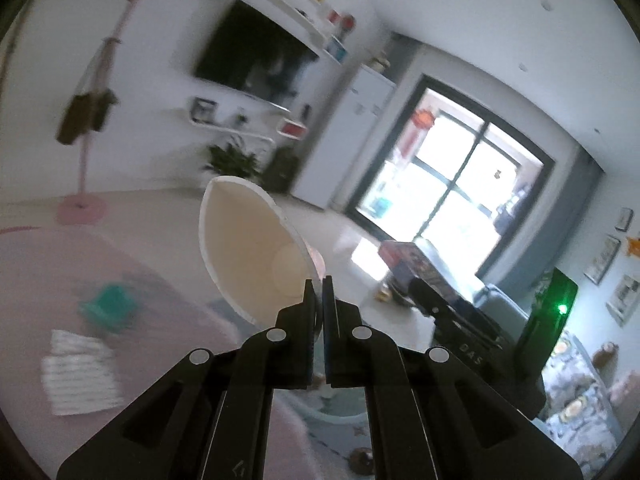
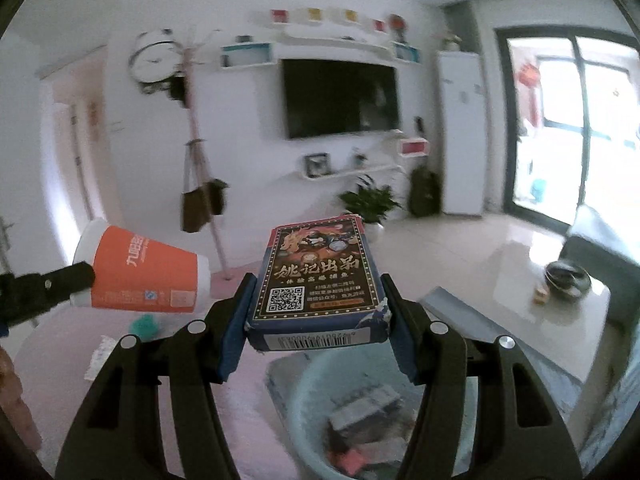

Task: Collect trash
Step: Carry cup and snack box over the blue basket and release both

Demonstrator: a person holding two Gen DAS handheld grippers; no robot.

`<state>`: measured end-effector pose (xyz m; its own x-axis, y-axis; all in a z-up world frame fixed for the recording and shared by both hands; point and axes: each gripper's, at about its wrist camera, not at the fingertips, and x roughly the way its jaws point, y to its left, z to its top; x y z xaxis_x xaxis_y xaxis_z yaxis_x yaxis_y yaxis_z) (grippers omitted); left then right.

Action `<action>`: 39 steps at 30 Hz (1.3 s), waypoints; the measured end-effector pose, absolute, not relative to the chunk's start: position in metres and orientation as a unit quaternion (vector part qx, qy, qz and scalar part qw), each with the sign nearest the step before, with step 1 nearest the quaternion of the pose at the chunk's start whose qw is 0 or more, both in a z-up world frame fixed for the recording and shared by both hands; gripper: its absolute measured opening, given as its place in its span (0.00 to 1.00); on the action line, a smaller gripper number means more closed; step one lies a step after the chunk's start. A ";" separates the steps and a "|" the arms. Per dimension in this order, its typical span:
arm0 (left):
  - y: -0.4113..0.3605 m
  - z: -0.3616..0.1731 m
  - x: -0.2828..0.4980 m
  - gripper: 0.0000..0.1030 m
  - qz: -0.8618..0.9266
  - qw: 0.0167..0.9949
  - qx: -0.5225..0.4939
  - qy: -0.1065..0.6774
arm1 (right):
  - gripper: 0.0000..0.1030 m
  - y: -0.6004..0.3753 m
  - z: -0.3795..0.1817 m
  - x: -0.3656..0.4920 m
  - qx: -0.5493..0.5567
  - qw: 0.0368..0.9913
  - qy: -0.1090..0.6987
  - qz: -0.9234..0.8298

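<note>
Above a blurred basin [image 2: 308,408], left jaws clenched on cup [image 1: 248,248] rim, right jaws grasping box [image 2: 320,280].

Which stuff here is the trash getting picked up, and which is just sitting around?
Trash job: paper cup pinched by the left gripper; card box clamped in the right gripper; pale blue bin below.

Just around: TV, potted plant, coat stand.

I am working in a home living room: a black flat-screen television [image 2: 341,98] hangs on the white wall, white floating shelves [image 2: 326,42] above and below it, a green potted plant [image 2: 370,200] beneath, a wooden coat stand [image 2: 196,152] to its left, a dark-framed glass balcony door [image 2: 568,128] to its right.
</note>
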<state>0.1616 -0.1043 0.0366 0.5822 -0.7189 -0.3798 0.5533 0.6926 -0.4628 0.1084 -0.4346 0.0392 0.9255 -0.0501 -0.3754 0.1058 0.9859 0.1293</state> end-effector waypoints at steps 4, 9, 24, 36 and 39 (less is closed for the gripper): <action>-0.150 0.021 0.177 0.02 -0.386 0.860 -0.141 0.302 | 0.56 -0.472 0.017 0.115 0.106 0.965 0.229 -0.072; -0.194 -0.014 0.193 0.02 -0.395 0.843 -0.121 0.344 | 0.56 -0.501 -0.023 0.127 0.137 0.941 0.294 -0.101; -0.236 -0.096 0.222 0.40 -0.384 0.803 -0.129 0.437 | 0.57 -0.545 -0.080 0.128 0.208 0.900 0.365 -0.112; -0.201 -0.078 0.206 0.48 -0.380 0.815 -0.141 0.414 | 0.72 -0.532 -0.071 0.125 0.205 0.902 0.364 -0.105; -0.191 -0.073 0.202 0.49 -0.374 0.820 -0.146 0.407 | 0.72 -0.526 -0.067 0.122 0.204 0.904 0.362 -0.098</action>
